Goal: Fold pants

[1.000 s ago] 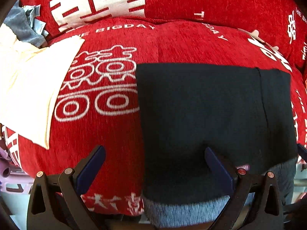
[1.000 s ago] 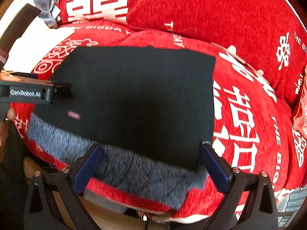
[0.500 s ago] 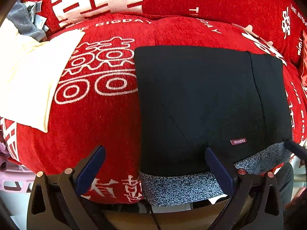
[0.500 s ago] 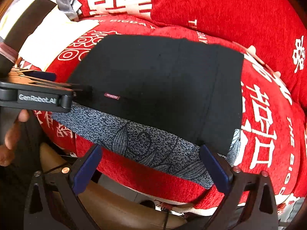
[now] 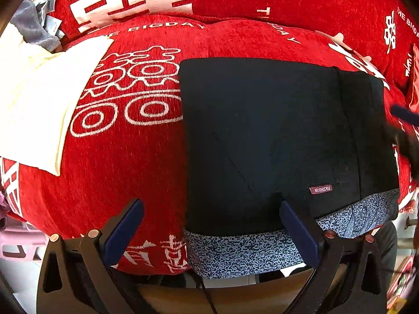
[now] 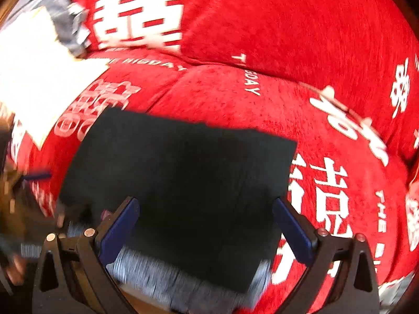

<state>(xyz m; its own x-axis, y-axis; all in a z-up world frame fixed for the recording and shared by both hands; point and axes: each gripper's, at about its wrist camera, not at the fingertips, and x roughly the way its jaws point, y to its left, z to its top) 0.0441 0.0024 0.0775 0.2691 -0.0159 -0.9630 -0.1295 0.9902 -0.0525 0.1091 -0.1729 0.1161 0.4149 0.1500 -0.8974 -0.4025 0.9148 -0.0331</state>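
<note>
The black folded pants with a speckled grey-blue waistband lie flat on a big red cushion with white letters. They make a neat dark square. The waistband hangs over the front edge of the cushion, and a small dark red tag sits just above it.

The left gripper is spread wide and holds nothing. One blue finger is over the red cushion and the other is over the pants.

The right gripper is spread wide too, with nothing in it. It hangs over the near part of the pants. That view is blurry.

A pale cream cloth lies on the cushion, left of the pants and apart from them. A crumpled grey cloth sits behind it.
</note>
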